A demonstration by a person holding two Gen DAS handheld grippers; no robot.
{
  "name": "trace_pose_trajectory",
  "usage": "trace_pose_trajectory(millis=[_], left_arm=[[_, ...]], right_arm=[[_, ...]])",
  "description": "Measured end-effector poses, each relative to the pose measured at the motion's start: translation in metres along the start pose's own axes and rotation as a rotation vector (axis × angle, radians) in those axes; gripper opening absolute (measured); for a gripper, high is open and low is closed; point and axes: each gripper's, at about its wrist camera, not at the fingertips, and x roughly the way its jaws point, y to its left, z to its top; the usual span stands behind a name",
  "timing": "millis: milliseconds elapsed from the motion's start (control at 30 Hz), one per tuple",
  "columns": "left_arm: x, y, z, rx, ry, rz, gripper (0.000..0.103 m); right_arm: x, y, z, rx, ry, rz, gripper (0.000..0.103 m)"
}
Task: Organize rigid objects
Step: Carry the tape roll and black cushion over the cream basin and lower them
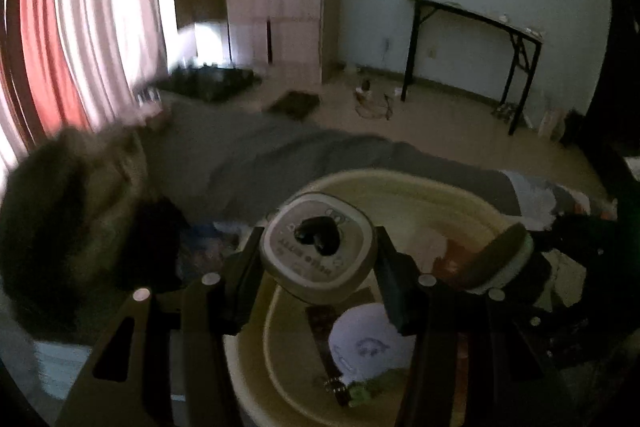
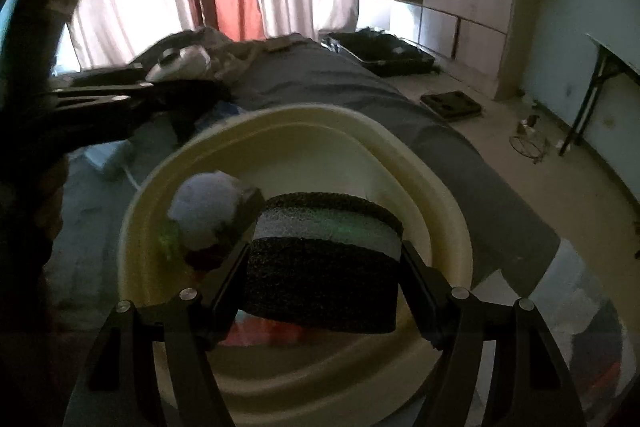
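Two hand-held grippers: both loaded, both poised over one cream basin [image 2: 448, 211] on a grey-covered bed [image 2: 360, 83].
Left hand-held gripper [image 1: 318, 259]: jaws part-way in, pads pressing both sides of a rounded-square tin [image 1: 318, 251]; lid faces the camera, dark heart shape at its centre.
Right hand-held gripper [image 2: 322, 267]: jaws part-way in, clamped on a scouring sponge [image 2: 320, 267], dark outer layers with a pale middle band.
Basin contents: pale round ball [image 1: 370, 343] below and just right of the left gripper's tip; a small green item [image 1: 362, 393] beside it, blurred.
Sponge in left view: [image 1: 500, 255], to the right of the tin.
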Motion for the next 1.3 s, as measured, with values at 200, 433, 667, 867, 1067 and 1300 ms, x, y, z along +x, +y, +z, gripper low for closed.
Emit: trace_pose_trajectory(millis=[200, 433, 667, 867, 1067, 1300], left_arm=[[0.041, -0.014, -0.002, -0.003, 0.072, -0.07, 0.053], [0.059, -0.019, -0.01, 0.003, 0.138, -0.016, 0.054], [0.07, -0.029, -0.015, 0.049, 0.196, 0.002, 0.054], [0.068, -0.026, -0.018, 0.033, 0.195, 0.012, 0.06], [0.047, -0.021, -0.016, -0.007, 0.149, -0.035, 0.084], [-0.011, -0.017, 0.007, -0.029, -0.01, -0.005, 0.103]], right_arm=[[0.017, -0.008, 0.005, 0.017, -0.001, -0.028, 0.071], [0.028, 0.003, 0.009, 0.003, -0.023, -0.036, 0.071], [0.028, 0.016, 0.01, -0.022, -0.027, -0.04, 0.071], [0.027, 0.024, 0.012, -0.06, -0.019, -0.054, 0.073], [0.025, 0.027, 0.019, -0.083, -0.016, -0.098, 0.091], [-0.006, 0.022, 0.015, -0.054, -0.055, -0.063, 0.103]])
